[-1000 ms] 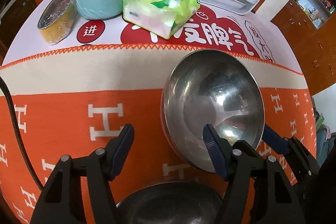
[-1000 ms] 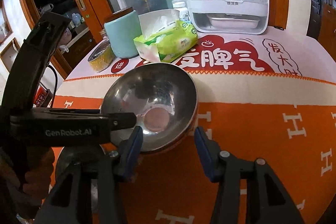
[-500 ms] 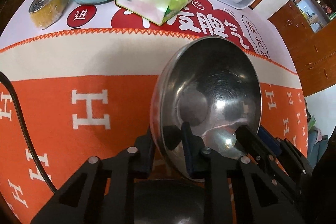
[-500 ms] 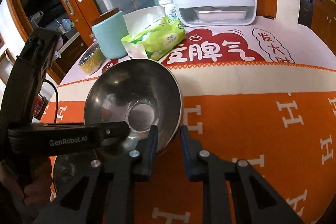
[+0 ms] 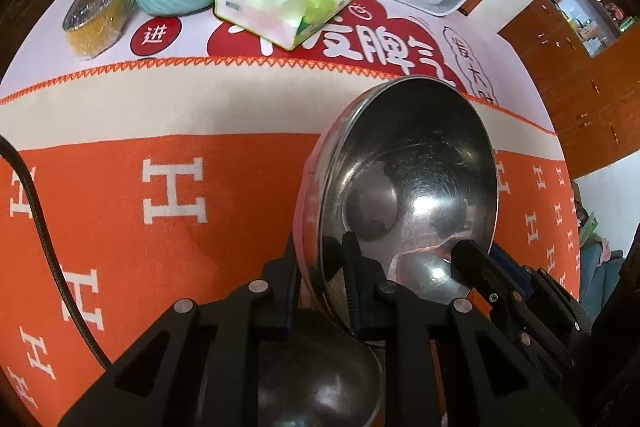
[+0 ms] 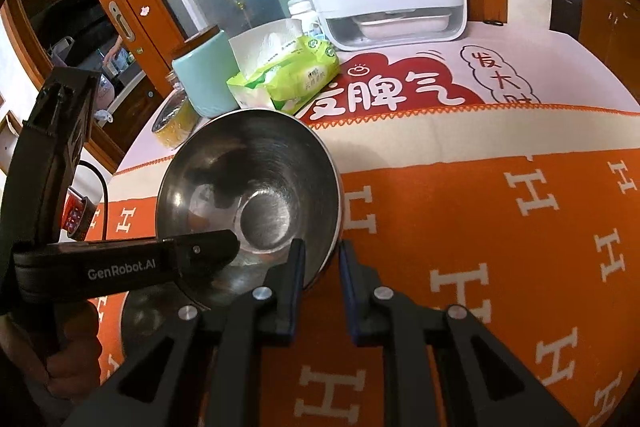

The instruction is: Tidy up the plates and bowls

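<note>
Shiny round steel bowl [image 5: 404, 195], centre-right of frame, looks light, stiff, slippery (thin rim's the only hold): left gripper [image 5: 322, 279] clamps it, right gripper [image 6: 322, 263] closing on rim opp.

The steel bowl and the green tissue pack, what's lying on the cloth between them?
Nothing: in the left wrist view only bare tablecloth separates the steel bowl from the tissue pack.

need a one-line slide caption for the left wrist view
Left gripper clamped on the near rim of a tilted round stainless-steel bowl above an orange H-patterned tablecloth, right gripper at the same rim.
</note>
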Motion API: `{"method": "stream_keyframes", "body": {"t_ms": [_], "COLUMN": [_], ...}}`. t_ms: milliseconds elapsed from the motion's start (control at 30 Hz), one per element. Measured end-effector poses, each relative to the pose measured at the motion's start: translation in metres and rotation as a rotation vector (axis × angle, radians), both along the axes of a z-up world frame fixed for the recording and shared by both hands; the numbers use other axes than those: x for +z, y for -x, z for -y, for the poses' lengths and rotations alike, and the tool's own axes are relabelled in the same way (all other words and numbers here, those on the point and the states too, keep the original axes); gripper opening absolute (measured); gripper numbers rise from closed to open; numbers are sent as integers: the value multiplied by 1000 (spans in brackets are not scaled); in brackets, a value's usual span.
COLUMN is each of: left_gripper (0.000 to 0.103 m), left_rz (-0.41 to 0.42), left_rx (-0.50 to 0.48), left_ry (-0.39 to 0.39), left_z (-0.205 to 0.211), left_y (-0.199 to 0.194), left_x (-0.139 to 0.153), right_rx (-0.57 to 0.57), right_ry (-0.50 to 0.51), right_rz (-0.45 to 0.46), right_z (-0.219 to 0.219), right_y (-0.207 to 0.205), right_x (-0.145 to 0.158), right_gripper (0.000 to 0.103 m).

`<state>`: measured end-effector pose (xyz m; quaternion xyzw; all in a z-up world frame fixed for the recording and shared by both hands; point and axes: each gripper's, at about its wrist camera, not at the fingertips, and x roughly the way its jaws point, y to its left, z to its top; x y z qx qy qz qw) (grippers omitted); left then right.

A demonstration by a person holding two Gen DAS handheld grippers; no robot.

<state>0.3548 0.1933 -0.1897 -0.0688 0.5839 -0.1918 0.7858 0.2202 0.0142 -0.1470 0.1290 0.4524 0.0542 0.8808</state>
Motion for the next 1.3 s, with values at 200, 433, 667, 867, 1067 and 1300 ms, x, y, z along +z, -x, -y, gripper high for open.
{"method": "stream_keyframes", "body": {"t_ms": [200, 433, 667, 867, 1067, 1300], "left_gripper": [18, 18, 18, 19, 21, 21], "left_rz": [21, 52, 70, 73, 64, 24], "left_rx": [-15, -37, -58, -81, -92, -103], "left_ry": [17, 31, 31, 37, 55, 66], "left_z": [-1, -3, -4, -8, -14, -23], "left_y": [19, 50, 87, 119, 153, 189], "left_x": [15, 36, 51, 59, 63, 59], "right_rx": [-3, 3, 19, 40, 92, 199], "right_ry": [13, 22, 22, 35, 56, 117], "right_rz": [19, 50, 61, 68, 84, 72], "right_z": [2, 5, 7, 6, 3, -7], "right_y": [21, 50, 80, 110, 139, 169], "right_x": [17, 38, 53, 62, 72, 75], "right_gripper": [17, 17, 17, 17, 17, 17]}}
